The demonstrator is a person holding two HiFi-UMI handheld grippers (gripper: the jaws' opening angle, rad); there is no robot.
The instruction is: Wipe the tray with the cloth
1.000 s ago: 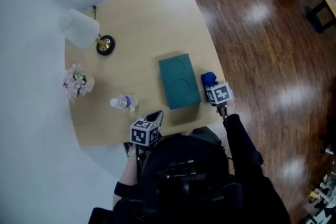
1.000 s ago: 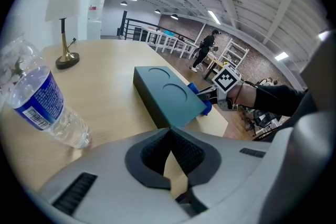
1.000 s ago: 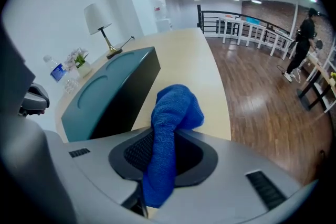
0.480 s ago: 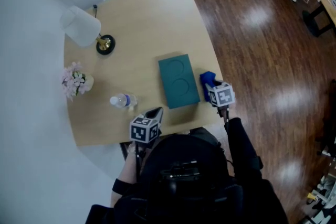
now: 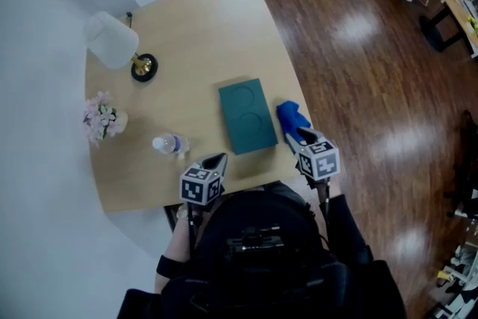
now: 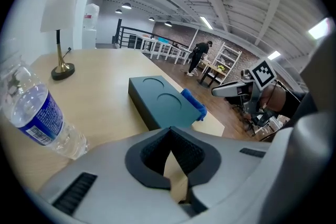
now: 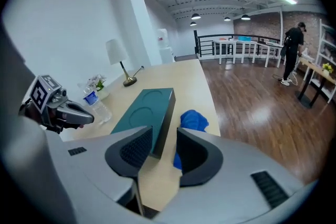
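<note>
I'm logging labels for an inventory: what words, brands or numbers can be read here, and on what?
No text can be read.
Water bottle label: blue with white print, too blurred to read.
Marker cubes: black-and-white square patterns only, no words or numbers.

cloth (image 7: 193,120): lower end hidden behind right tool (image 7: 164,131) | bottle (image 6: 39,115): cap end cut off at left edge, label print too small to read | surface (image 5: 209,26): near edge hidden under person's head (image 5: 258,229)

On the table (image 5: 202,33), the cloth (image 5: 293,117) lies just right of the tray (image 5: 246,116), the bottle (image 5: 168,145) left.
</note>
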